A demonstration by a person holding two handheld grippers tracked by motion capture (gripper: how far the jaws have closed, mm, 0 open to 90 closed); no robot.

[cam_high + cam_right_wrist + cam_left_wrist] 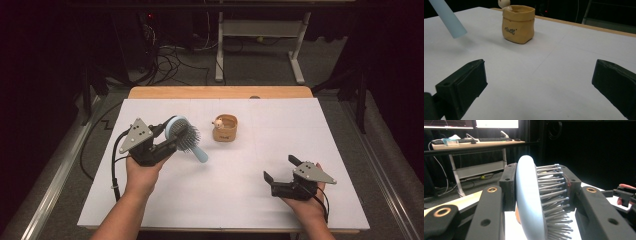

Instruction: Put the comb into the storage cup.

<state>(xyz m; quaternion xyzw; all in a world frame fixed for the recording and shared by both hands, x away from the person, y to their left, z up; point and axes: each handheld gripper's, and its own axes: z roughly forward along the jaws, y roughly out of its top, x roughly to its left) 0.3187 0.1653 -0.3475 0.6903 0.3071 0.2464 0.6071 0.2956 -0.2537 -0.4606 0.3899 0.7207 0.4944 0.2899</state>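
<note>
Light-blue hairbrush (186,136) left of centre in the high view, lifted off the counter (240,200), my left gripper (170,142) fingers pinching its head, handle pointing lower right. Tan pouch cup (225,128) just right. My right gripper (281,170) fingers spread, empty, lower right.

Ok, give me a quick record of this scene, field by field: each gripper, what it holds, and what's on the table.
left gripper: shut on the hairbrush head, one jaw on the back, one on the bristles
hairbrush: light blue, grey bristles, held above the table, handle pointing down toward the table's middle
right gripper: open, nothing between the jaws, low over the table's near right part
pouch: tan, upright, apart from both grippers, a small pale figure at its rim
table: white sheet over a wooden top
</note>
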